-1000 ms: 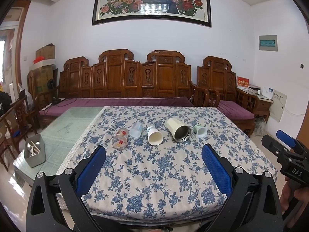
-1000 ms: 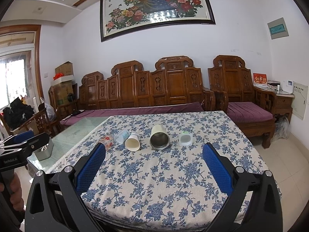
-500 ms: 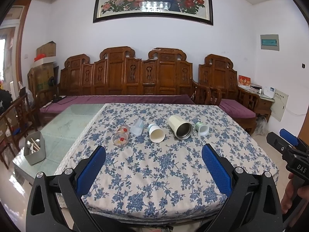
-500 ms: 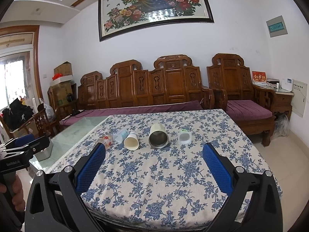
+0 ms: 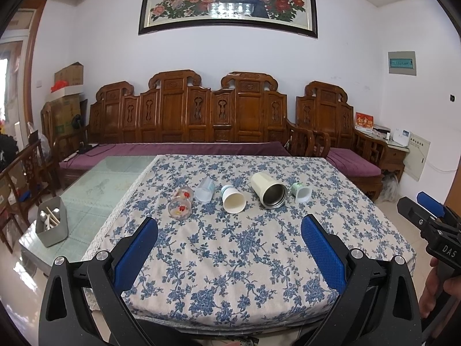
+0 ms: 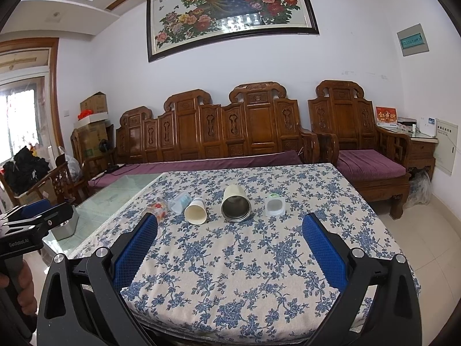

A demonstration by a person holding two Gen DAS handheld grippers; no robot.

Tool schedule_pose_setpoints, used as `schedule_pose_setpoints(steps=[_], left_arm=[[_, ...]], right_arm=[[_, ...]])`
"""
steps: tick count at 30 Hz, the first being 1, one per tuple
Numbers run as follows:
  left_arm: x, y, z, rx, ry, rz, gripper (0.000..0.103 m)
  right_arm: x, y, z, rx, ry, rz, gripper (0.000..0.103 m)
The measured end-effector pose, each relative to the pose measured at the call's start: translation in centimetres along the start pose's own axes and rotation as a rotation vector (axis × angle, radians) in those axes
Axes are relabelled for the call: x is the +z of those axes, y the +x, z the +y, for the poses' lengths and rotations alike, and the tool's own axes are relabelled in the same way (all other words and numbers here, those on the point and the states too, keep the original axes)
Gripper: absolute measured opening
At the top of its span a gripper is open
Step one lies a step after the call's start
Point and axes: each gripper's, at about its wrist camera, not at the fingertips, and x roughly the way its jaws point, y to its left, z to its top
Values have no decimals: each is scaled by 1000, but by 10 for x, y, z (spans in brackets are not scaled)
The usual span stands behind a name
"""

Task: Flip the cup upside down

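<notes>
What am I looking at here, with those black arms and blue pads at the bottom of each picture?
Those are hand-held tongs, one in each of a person's hands, with a camera on each that looks forward along its fingers. One picture comes from the left tongs, the other from the right tongs. Both are open and hold nothing.

Ahead is a table with a flowered tablecloth. Five cups lie on their sides in a row: a flowered glass, a clear plastic cup, a paper cup, a metal tumbler and a small green-and-white cup. On the bare glass part stands a grey box of cutlery.
</notes>
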Motion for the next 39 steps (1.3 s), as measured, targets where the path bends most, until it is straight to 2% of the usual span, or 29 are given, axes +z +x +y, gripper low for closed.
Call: schedule_pose_setpoints(steps=[11, 20, 26, 31, 39], left_arm=[[-1, 23, 2, 4, 14, 49, 95], [-5, 77, -2, -24, 60, 134, 95], [-14, 124, 3, -32, 66, 206, 95], [-17, 166, 4, -46, 71, 249, 95], [-12, 226, 10, -82, 68, 276, 95]], right_arm=[[-3, 22, -6, -16, -14, 40, 101], [1, 82, -23, -27, -31, 127, 100], [15, 115, -31, -40, -41, 137, 98], [23, 161, -34, -52, -88, 181, 93], [32, 249, -56, -72, -106, 284, 92]])
